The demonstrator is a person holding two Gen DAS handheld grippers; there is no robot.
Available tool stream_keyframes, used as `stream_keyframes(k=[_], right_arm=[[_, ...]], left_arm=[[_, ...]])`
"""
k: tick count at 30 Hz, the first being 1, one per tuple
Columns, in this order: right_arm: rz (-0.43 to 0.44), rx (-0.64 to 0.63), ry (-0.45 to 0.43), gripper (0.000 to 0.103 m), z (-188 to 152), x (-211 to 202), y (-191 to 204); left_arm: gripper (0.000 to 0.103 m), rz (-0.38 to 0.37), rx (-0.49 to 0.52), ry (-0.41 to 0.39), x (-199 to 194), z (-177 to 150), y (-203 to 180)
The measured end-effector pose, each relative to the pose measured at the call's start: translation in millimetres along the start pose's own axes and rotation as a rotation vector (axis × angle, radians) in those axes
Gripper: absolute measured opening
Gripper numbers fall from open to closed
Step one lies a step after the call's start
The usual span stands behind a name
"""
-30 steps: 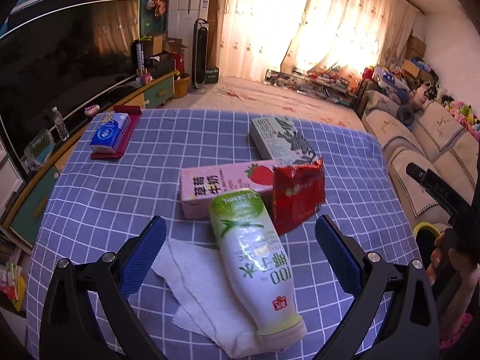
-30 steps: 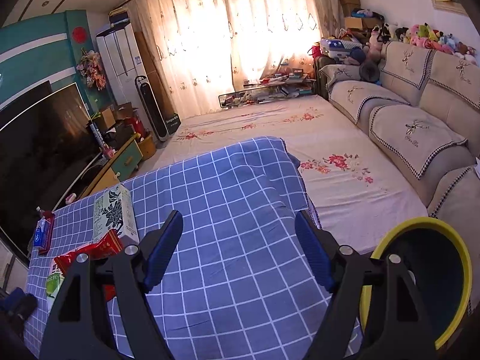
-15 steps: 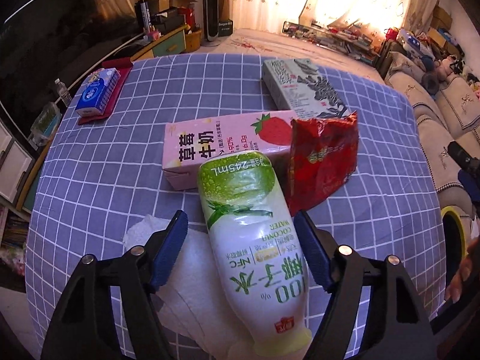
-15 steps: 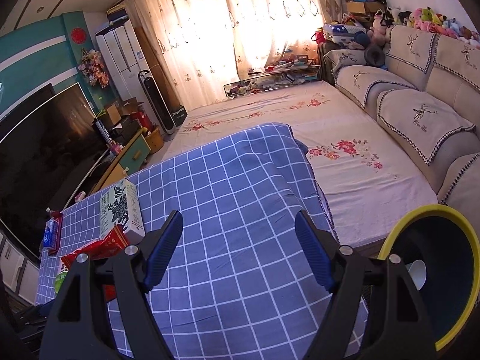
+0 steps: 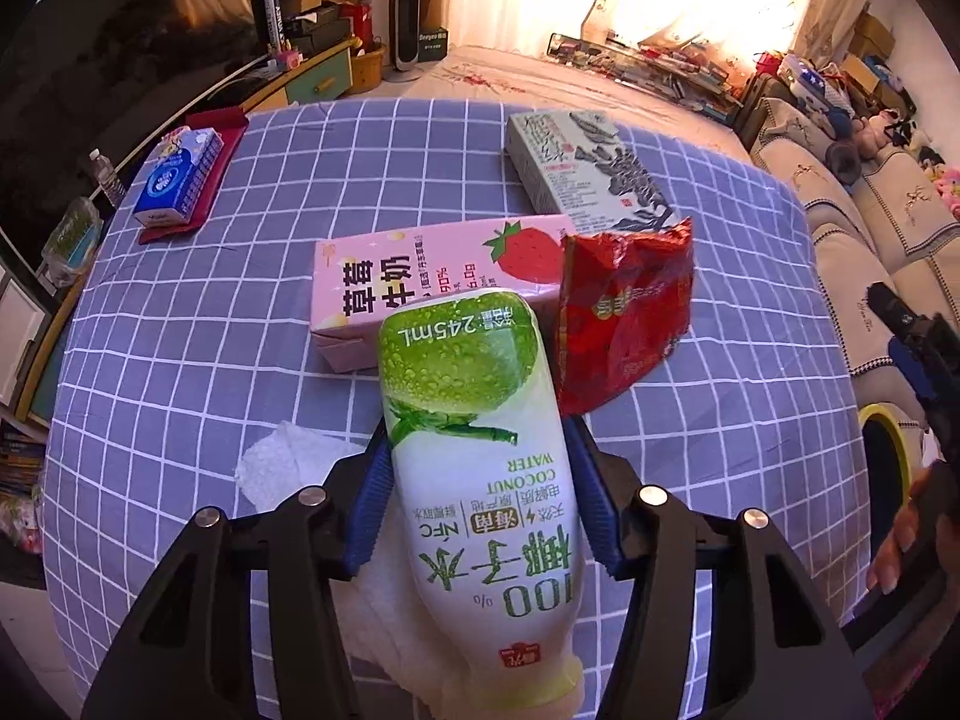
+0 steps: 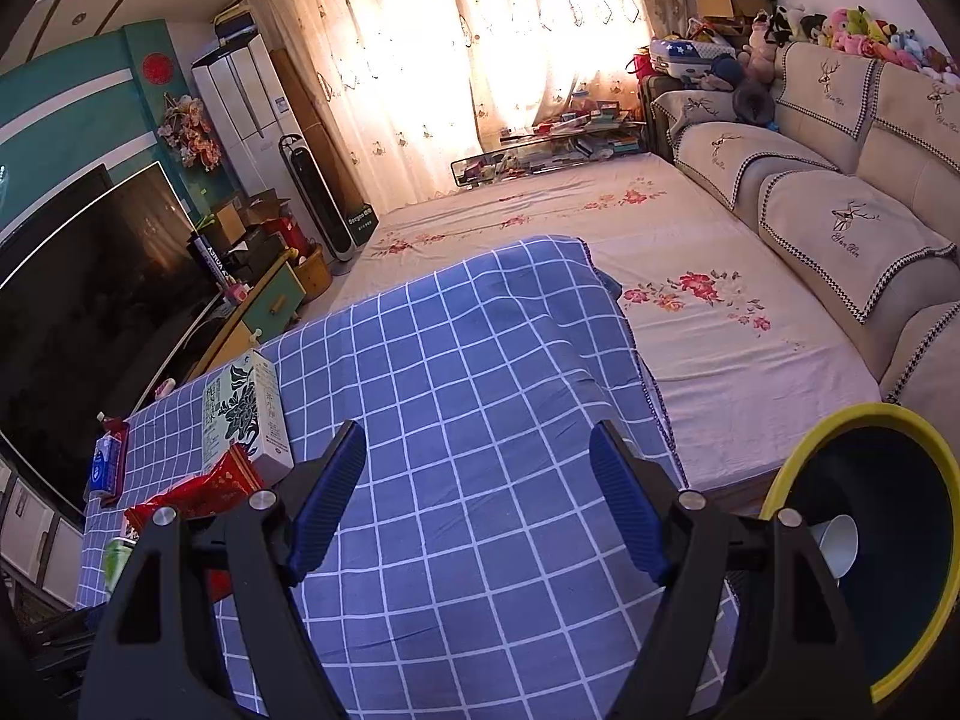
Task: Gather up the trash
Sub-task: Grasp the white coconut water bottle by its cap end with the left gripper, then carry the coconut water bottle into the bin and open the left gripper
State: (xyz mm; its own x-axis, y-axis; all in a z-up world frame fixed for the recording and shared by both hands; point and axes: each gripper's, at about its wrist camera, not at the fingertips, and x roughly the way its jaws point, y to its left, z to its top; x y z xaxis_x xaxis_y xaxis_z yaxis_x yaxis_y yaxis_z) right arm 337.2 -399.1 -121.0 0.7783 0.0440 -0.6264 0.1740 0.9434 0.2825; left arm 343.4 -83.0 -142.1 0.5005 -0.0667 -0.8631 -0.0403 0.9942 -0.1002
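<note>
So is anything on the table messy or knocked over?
Yes. The coconut water bottle lies on its side across a crumpled paper towel, with the left gripper closing around it. The pink strawberry milk carton lies flat too, and the red snack bag is torn open and crinkled.

Blown-out backlit curtains, dark fisheye corners

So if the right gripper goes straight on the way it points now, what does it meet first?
Most likely only the checked tablecloth. The right gripper is open, with nothing between its fingers, and the cloth ahead looks bare. The grey box lies off to the left, the yellow bin to the right.
</note>
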Motion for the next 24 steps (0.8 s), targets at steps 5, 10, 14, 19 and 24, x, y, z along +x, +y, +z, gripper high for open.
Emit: stream_keyframes(k=[5,10,14,19,24], right_arm=[[0.0,-0.001,0.0,0.073,0,1,0],[0.001,-0.003,0.004,0.073,-1,1,1],[0.001,-0.002,0.004,0.073,-1,2,1],[0.001,-0.003,0.003,0.073,-2,1,1],[0.005,-0.002,-0.01,0.073,0,-4,1]], left_arm=[[0.054,-0.036,0.017,-0.08,-37,-8,0],[0.053,-0.071,0.038,-0.167,-79,-22,-2],[0.052,-0.083,0.05,-0.217,-105,-36,-2],[0.051,-0.083,0.062,-0.245,-121,-50,-1],[0.051,-0.089,0.072,-0.247,-126,-57,-2]])
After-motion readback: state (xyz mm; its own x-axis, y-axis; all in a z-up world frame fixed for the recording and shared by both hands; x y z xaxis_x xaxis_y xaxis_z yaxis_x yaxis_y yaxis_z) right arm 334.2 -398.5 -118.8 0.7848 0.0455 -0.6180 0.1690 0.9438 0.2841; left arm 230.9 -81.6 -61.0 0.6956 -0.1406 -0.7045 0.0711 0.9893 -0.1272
